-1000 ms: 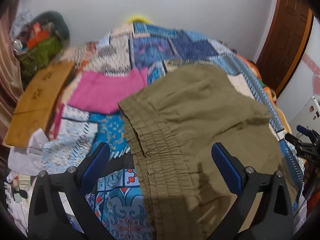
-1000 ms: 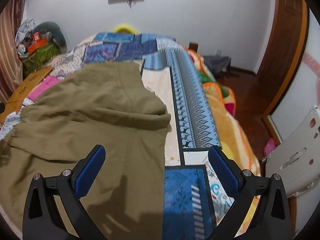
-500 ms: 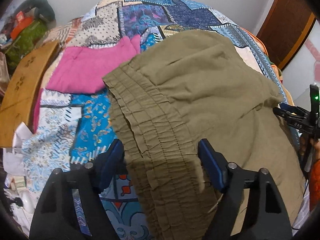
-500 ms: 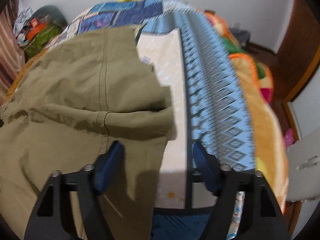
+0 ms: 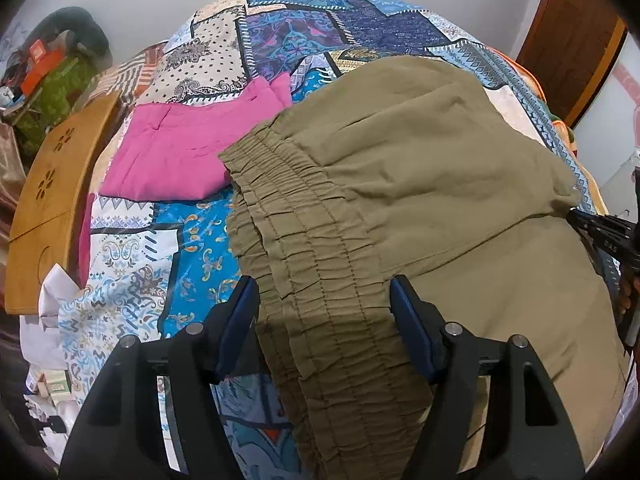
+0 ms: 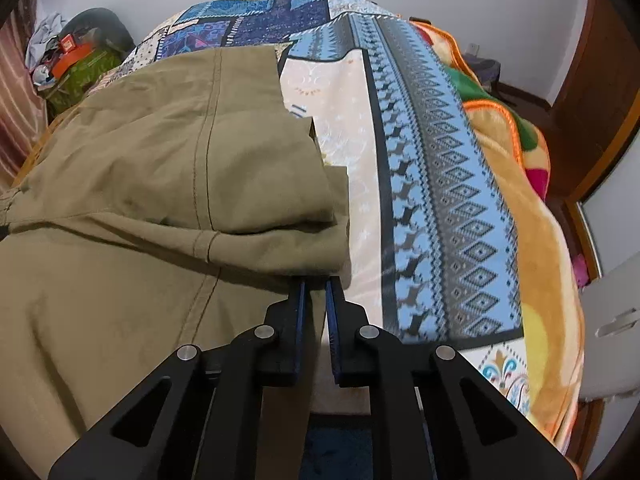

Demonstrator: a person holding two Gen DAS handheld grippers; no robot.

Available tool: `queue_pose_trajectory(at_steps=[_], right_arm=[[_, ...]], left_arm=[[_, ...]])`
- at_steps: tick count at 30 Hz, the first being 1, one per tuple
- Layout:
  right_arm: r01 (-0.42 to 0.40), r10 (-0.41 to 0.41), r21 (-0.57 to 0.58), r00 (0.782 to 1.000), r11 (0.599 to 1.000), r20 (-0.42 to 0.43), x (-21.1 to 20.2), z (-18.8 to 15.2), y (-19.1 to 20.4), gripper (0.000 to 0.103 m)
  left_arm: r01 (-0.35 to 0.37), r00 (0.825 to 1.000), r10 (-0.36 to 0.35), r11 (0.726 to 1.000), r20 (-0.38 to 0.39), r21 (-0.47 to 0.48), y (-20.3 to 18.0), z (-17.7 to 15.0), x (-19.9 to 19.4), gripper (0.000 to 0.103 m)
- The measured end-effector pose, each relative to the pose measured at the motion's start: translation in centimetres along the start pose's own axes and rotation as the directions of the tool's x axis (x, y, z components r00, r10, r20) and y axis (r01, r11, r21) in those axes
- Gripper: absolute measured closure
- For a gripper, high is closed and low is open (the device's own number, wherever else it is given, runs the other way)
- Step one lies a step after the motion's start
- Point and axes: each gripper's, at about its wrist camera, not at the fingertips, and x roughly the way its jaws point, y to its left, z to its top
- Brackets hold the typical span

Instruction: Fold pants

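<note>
Jaws: our right gripper (image 6: 315,286) pinches the pants (image 6: 160,160) hem; left gripper (image 5: 324,312) closing around the waistband (image 5: 312,260), not yet pressing. Grasp step. Next, we judge: finish left grip, lift together.

Olive-green pants (image 5: 420,184) lie folded over across the frame's centre and right, gathered elastic waistband (image 5: 320,280) running toward the lower centre.
</note>
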Motion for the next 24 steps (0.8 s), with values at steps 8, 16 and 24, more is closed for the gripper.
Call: queue_pose_trajectory(at_steps=[8,16,24], right_arm=[[-0.009,0.008,-0.036,0.999,0.999,-0.039,-1.8,-0.4,-0.3,0.094],[0.011,-0.005,-0.039,0.99,0.999,0.141,-5.8,1.6,-0.8,0.041],[-0.012,0.018,-0.053,0.993,0.999,0.116,-1.5,4.5,-0.3,0.041]], left_arm=[[0.046,0.999,-0.046,0.999,-0.015,-0.016,0.3,0.0,-1.6,0.032],[0.039,0.998,-0.04,0.999,0.043,0.01,-0.6,2.0,-3.1,0.032],[0.094,0.993,-0.099,0.992,-0.062,-0.087,0.5,3.0,0.7,0.031]])
